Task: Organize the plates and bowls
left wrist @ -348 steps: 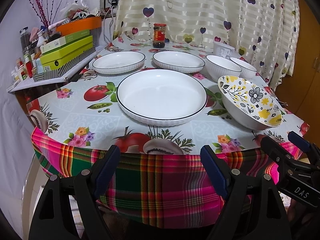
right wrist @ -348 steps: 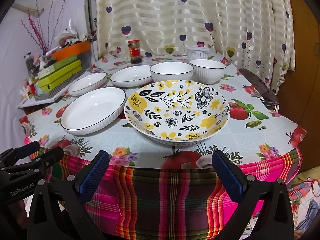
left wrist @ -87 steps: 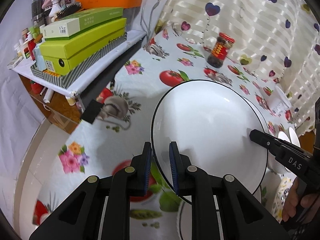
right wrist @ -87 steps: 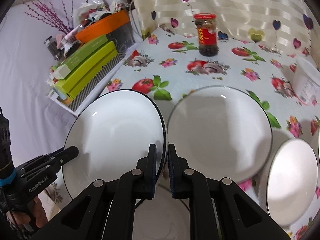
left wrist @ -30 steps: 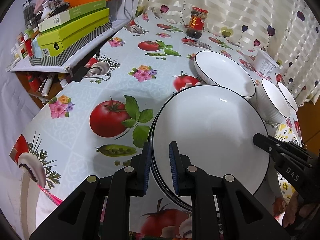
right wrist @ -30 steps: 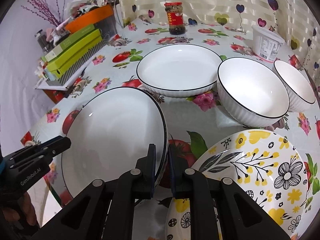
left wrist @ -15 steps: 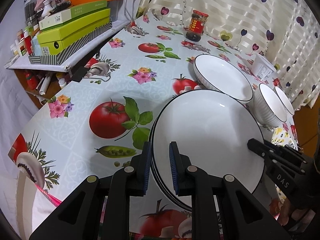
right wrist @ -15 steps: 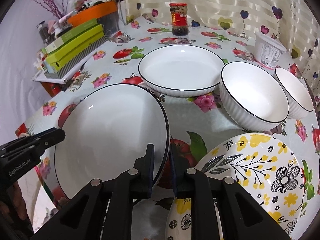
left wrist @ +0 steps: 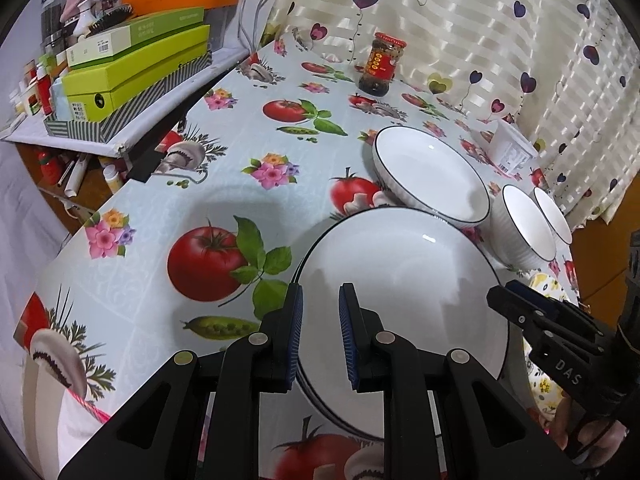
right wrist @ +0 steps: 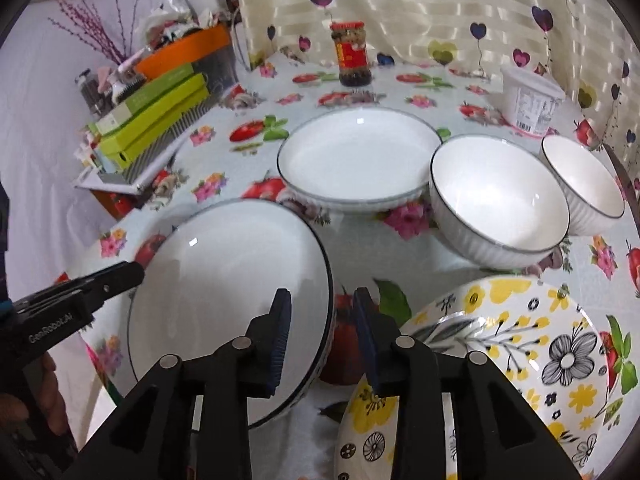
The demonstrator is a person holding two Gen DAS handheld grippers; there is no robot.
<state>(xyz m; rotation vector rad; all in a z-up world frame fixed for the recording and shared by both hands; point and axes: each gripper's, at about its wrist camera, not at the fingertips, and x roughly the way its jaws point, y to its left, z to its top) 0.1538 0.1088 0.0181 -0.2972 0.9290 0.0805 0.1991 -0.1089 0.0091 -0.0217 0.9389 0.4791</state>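
Stacked white plate (left wrist: 400, 280) sits released between the right gripper (right wrist: 322, 334) jaws, just opened; the left gripper (left wrist: 320, 320) stays clamped on its rim and should let go next.

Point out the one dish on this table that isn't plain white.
The floral bowl, nearest the right gripper: yellow and black flowers cover its inside, while every other plate and bowl is white with a thin dark rim.

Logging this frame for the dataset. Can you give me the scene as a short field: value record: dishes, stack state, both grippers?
stack: white plate lying on a larger plate near the table's front edge
other dishes: shallow white dish, two white bowls, floral bowl
left gripper: shut on plate's rim
right gripper: jaws have just been opening, rim between them, pads clear
background: jar, white tub
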